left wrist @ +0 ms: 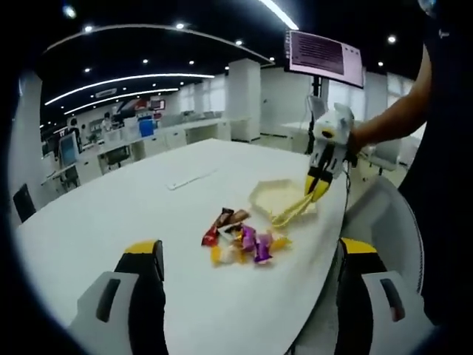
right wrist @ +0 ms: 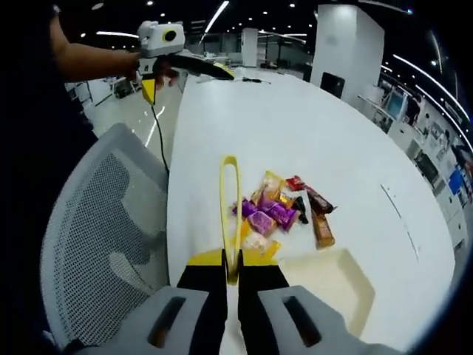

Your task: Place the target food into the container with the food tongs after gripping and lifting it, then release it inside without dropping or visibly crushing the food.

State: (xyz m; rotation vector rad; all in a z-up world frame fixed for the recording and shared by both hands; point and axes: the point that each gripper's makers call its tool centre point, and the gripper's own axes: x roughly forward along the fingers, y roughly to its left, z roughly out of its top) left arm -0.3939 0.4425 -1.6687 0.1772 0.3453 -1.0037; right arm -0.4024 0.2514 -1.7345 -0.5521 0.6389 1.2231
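Spreading across both views, the white tabletop (right wrist: 310, 118) carries everything that matters, with a grey mesh chair (right wrist: 103, 229) pushed against its near edge on the right gripper's side. Next in size comes the pale, shallow container (right wrist: 341, 275), lying open just beside the heap of wrapped snacks (right wrist: 281, 207); in the left gripper view the same container (left wrist: 272, 196) sits beyond the snacks (left wrist: 240, 237) and toward the right gripper (left wrist: 319, 181). The yellow food tongs (right wrist: 230, 214) are clamped at their handle end between the right gripper's (right wrist: 232, 275) jaws, which stand pressed together on them, and the tongs run straight forward along the jaws' line with the two arms close together and the tip out over bare tabletop. The snacks lie just to the right of the tongs' tip in that view, nearest a purple packet (right wrist: 270, 214), so the coming move probably needs only a small sideways swing to straddle one piece. Seen from the left gripper view, the tongs (left wrist: 290, 211) slant down from the right gripper across the container's rim toward the heap. The left gripper (left wrist: 247, 296) hangs well back from the snacks, its jaws wide apart and holding nothing, so the right one is clearly nearer. No food is lifted yet.
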